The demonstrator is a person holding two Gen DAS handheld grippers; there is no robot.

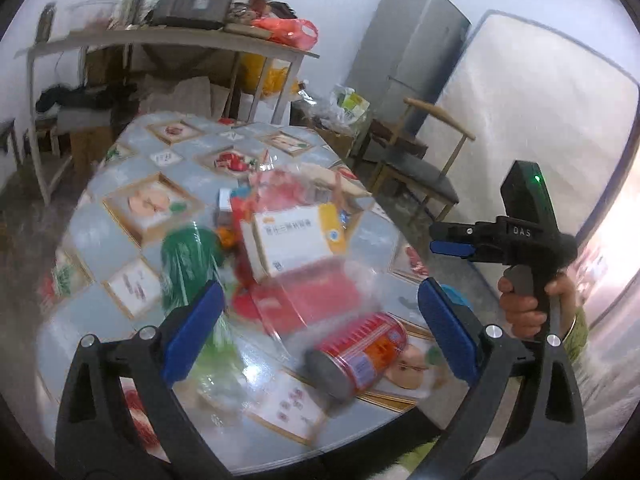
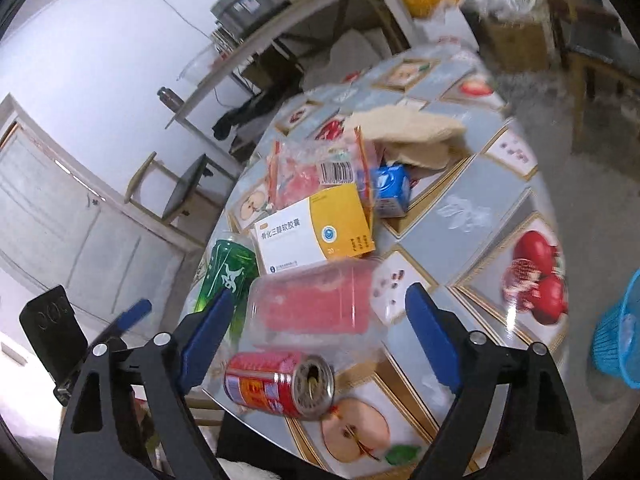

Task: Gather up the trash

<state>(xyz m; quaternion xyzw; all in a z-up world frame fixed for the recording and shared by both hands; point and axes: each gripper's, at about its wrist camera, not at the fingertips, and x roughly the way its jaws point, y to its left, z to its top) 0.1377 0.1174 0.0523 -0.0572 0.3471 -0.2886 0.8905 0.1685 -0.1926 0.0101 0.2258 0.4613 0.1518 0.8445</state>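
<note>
Fruit-print table [image 2: 460,208] — trash pile mid-top | red can [image 2: 280,384] on its side at near edge, clear jar [image 2: 316,300] just behind | left gripper [image 1: 320,336] and right gripper [image 2: 316,340] — both spread wide, holding nothing

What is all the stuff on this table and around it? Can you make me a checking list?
Surface: round table with a glossy fruit-print cover.
Job's things: red can on its side at the near edge; clear jar with red inside, lying down; green bottle; white-and-yellow box; blue carton; crinkly red packet; tan cloth.
Clutter: all heaped together mid-table.
Grippers: left gripper open, empty; right gripper open, empty, above the can.
Cables: nothing seen.
Surroundings: blue basket on the floor, chair, fridge, crowded shelf table.
</note>
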